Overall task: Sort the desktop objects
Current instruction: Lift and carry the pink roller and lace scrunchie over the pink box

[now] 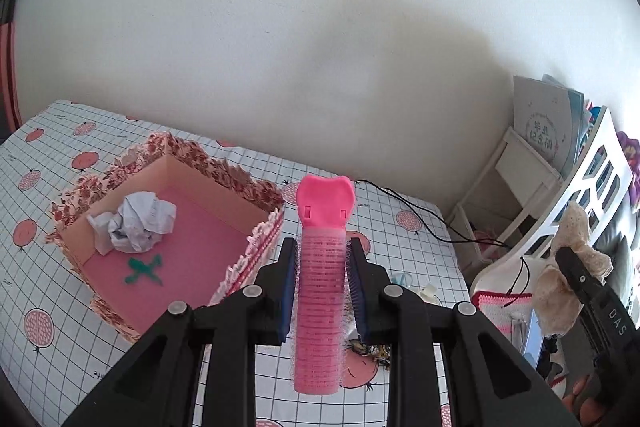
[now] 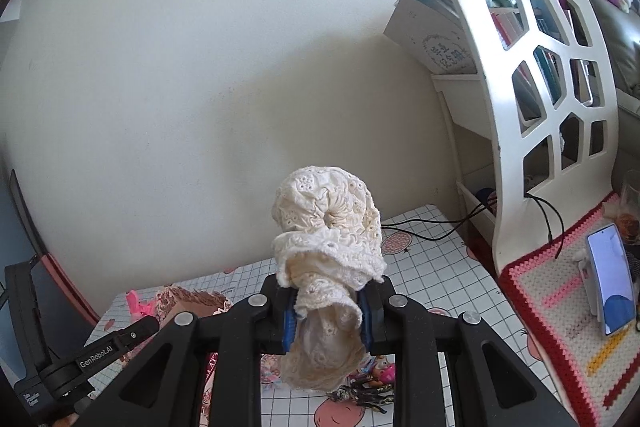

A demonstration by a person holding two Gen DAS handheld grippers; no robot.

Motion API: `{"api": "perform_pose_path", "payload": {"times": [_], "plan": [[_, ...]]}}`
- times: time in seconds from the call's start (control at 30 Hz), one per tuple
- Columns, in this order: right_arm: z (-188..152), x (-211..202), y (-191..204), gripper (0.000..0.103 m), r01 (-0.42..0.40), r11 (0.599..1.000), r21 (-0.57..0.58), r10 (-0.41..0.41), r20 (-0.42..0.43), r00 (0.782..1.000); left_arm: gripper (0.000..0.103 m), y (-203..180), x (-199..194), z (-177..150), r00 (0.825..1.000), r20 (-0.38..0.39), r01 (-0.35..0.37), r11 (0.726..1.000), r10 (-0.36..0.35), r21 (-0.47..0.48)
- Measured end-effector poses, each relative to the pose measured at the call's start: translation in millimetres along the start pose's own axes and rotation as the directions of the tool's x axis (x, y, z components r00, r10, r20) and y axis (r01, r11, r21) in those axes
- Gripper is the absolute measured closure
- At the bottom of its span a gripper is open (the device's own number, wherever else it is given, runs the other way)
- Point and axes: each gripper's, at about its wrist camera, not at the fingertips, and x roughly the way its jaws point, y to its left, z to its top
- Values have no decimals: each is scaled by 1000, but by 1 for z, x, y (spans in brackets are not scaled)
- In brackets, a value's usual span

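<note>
- Left wrist view: the left gripper (image 1: pixel 322 263) squeezes a pink hair roller (image 1: pixel 320 291) between its two blue pads. The roller stands up on end, with its smooth pink clip at the top.
- The roller is held up in the air above the table (image 1: pixel 48 131), which has a checked cloth with round pink fruit on it.
- The landmark here is the pink box (image 1: pixel 256 219) with a frilly flower edge. It sits on the table, to the left of the roller and lower down.
- Inside the box lie a ball of crumpled white paper (image 1: pixel 136 223) and a small green thing (image 1: pixel 144 269). The green thing is just in front of the paper.
- A dark patterned candy wrapper (image 1: pixel 374 349) lies on the table below the gripper, right of the box.
- Far right of the box, the right gripper (image 1: pixel 576 267) pinches a cream lace scrunchie (image 1: pixel 576 231).
- A white bookshelf (image 1: pixel 600 163) stands by the wall, well to the right of the box.

- Right wrist view: the right gripper (image 2: pixel 328 311) is closed tight on the cream lace scrunchie (image 2: pixel 332 247). The scrunchie puffs out above and hangs below the fingers.
- The scrunchie is up in the air, above the table (image 2: pixel 432 267).
- The pink box (image 2: pixel 188 301) shows only a little, low on the left of the scrunchie.
- The left gripper (image 2: pixel 140 327) shows at the left, in front of the box, with a bit of the pink roller (image 2: pixel 138 303) by its tip.
- The white bookshelf (image 2: pixel 508 99) is right of the box, past the scrunchie. A phone (image 2: pixel 610 279) stands on a knitted mat (image 2: pixel 552 307) beside it.
</note>
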Motion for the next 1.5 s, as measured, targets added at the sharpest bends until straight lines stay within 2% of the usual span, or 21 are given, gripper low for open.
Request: {"api": "perform_pose_path", "payload": {"times": [0.23,0.5,0.83,1.2,1.5], "plan": [[-18,19,40,78,-82,995,-51,79,-47,996,77,27,-4,3,999,14,-30,998,30,-50],[-55,38,105,78,-183,973,-143,165,-131,978,77,75,-19,6,996,43,-74,990,80,-123],[-95,48,168,78,-268,936,-229,221,-208,953,77,150,-35,3,989,56,-116,961,134,-253],[-127,69,206,77,-333,907,-258,264,-266,927,77,207,-50,-3,984,86,-119,928,158,-353],[-143,84,215,76,-338,902,-269,258,-292,921,77,218,-45,-6,986,82,-99,916,142,-390]]}}
